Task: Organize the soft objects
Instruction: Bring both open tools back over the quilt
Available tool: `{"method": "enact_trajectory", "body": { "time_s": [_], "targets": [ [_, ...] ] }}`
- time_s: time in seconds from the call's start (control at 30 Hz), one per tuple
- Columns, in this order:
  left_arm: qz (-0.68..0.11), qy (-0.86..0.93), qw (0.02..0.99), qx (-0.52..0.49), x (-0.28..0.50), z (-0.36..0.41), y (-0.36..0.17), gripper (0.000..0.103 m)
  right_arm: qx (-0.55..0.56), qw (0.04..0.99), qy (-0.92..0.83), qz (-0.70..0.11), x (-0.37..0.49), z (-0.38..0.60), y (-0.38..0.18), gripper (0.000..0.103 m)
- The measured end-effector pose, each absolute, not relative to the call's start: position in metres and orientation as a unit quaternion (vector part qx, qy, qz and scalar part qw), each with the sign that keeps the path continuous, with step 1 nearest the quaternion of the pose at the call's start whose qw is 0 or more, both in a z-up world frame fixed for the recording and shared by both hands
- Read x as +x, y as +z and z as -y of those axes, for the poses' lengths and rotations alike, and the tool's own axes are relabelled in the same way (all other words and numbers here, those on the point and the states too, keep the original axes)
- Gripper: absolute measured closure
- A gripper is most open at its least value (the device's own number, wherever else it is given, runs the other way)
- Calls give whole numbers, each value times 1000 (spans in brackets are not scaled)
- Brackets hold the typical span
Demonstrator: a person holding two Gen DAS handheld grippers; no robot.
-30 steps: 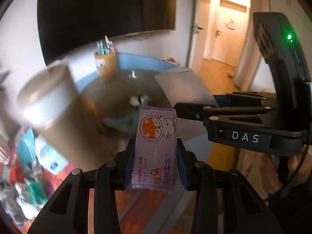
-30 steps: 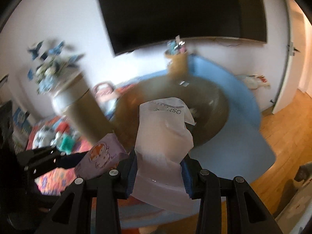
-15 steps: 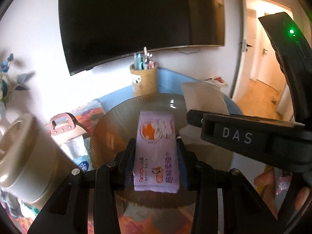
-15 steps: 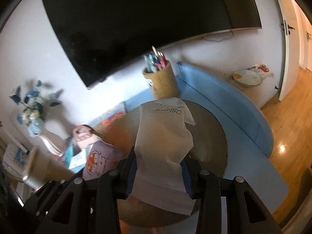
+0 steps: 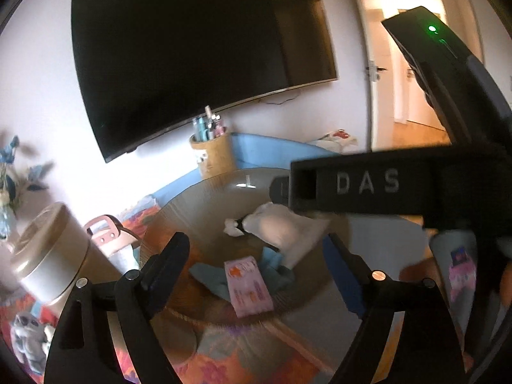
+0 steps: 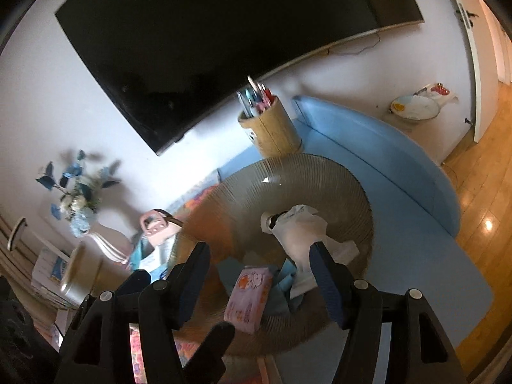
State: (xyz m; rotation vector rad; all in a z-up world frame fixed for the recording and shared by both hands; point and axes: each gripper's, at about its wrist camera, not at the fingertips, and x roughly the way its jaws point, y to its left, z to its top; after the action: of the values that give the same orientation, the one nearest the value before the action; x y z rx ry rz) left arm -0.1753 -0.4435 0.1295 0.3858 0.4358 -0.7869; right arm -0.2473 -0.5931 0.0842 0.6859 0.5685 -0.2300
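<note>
Both packs dropping into the bowl (image 6: pixel 352 185)
Left gripper (image 5: pixel 256 265) and right gripper (image 6: pixel 259 265) spreading, empty — wipes (image 6: pixel 248 294) and pouch (image 6: pixel 300 230) lying inside; next, fetching another.

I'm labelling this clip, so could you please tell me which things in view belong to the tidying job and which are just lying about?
Job:
- pink wipes pack
- white bag
- blue cloth
- ribbed bowl holding them
- left gripper and right gripper, both open

Lying about:
- pen holder
- TV
- flowers
- cream canister
- pink-handled item
</note>
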Motion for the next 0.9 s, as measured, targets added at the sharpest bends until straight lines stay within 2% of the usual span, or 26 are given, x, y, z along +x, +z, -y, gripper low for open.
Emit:
{"method": "enact_trajectory", "body": {
  "time_s": [0.07,0.13,0.2,0.27,0.57,0.77,0.9],
  "targets": [
    [-203,-399,874,190,-191,433,135,19,329,905,-109,-247,-269,584,90,40],
    [-199,-428,860,192,-211,415,142,19,324,914,-117,-215,-291,573,95,35],
    [-196,-443,854,192,-224,397,150,19,318,924,-119,-178,-313,560,99,14],
    [-198,-452,851,182,-234,372,163,19,310,934,-109,-142,-330,544,102,10],
    [-213,-337,908,127,-210,244,209,18,265,961,-11,-78,-345,452,127,9],
    [-222,-239,939,108,-180,165,209,15,158,976,75,-128,-304,352,160,9],
    [-241,-200,946,85,-154,129,192,12,89,976,76,-181,-265,286,157,9]
  ]
}}
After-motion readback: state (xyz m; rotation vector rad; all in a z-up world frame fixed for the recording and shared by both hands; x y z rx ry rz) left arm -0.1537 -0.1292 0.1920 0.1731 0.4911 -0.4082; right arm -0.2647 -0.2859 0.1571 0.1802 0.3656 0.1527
